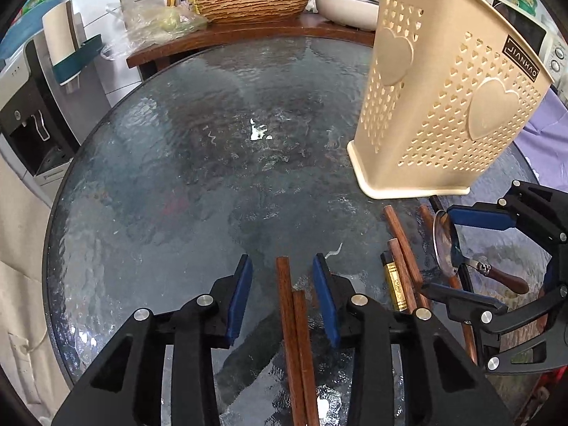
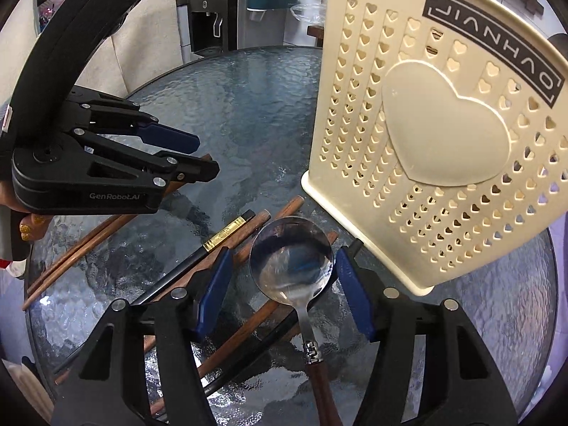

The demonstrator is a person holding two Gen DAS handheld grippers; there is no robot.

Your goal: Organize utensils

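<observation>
A pair of brown chopsticks (image 1: 291, 319) lies on the round glass table (image 1: 213, 177), between the jaws of my left gripper (image 1: 282, 266). The pads stand apart from the sticks, so it is open. My right gripper (image 2: 284, 254) straddles the bowl of a metal spoon (image 2: 291, 259) with a dark wooden handle; its pads do not press on it. The spoon lies across more brown chopsticks (image 2: 255, 229) and a black one with a gold band (image 2: 223, 236). A cream perforated utensil holder (image 2: 443, 124) with heart shapes stands just behind them. The left gripper (image 2: 207, 156) shows at the left of the right wrist view.
Behind the table a wooden shelf carries a woven basket (image 1: 252, 0), a white pot (image 1: 344, 7) and plastic bags. A water dispenser (image 1: 28, 124) stands to the left, a microwave (image 1: 546, 46) to the right. A person's hand (image 2: 32, 229) grips the left tool.
</observation>
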